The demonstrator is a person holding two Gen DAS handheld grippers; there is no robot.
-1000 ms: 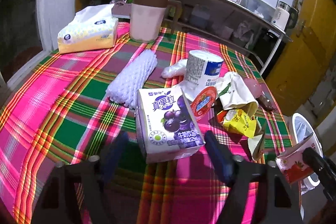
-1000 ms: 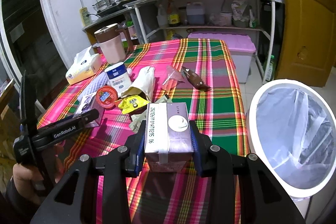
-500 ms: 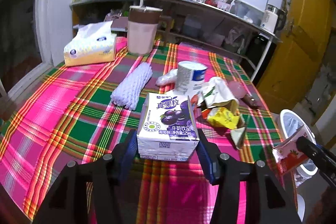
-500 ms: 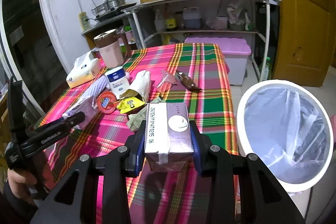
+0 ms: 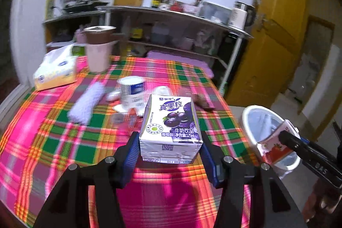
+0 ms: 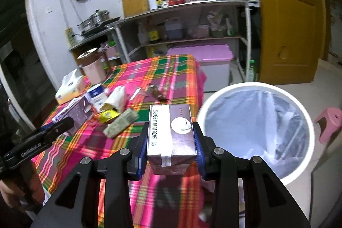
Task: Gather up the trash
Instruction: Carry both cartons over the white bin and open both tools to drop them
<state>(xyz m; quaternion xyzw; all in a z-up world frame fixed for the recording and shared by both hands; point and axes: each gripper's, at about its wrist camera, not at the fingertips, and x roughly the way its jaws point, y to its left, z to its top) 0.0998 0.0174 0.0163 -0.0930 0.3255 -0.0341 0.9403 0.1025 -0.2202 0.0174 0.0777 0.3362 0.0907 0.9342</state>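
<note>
Two cartons are in the air right now, one per gripper. Nearest the left camera, the left gripper point(image 5: 170, 153) pinches a purple carton point(image 5: 171, 129) by its narrow sides, blue pads pressed flat on both faces, label up and base toward the lens. It looks like a hold picked for carrying, since the flat sides give the pads full contact. The right gripper point(image 6: 171, 149) does the same with its red carton point(image 6: 171, 138), clamped side to side, foil straw-hole facing up, and it hangs just beside the rim of the bin point(image 6: 303, 112). My read: both are on their way to that one white, bag-lined bin, which stands on the floor off the table's corner so trash can be dropped straight in.

Farther out on the plaid table point(image 5: 53, 121), the rest of the pile waits, bunched near the middle: one folded grey-green wrapper point(image 6: 120, 123), one yellow packet point(image 6: 109, 115), one white paper bag point(image 6: 116, 97), one white-and-blue tub point(image 5: 131, 90), one foam net sleeve point(image 5: 86, 105), one clear film point(image 6: 136, 93) and one dark brown wrapper point(image 6: 157, 94).

Beyond those sit one tissue pack point(image 5: 55, 69) and one pink jug point(image 5: 99, 48), which I'd judge keepers, not trash. One pink stool point(image 6: 328, 123) stands past the bin.
</note>
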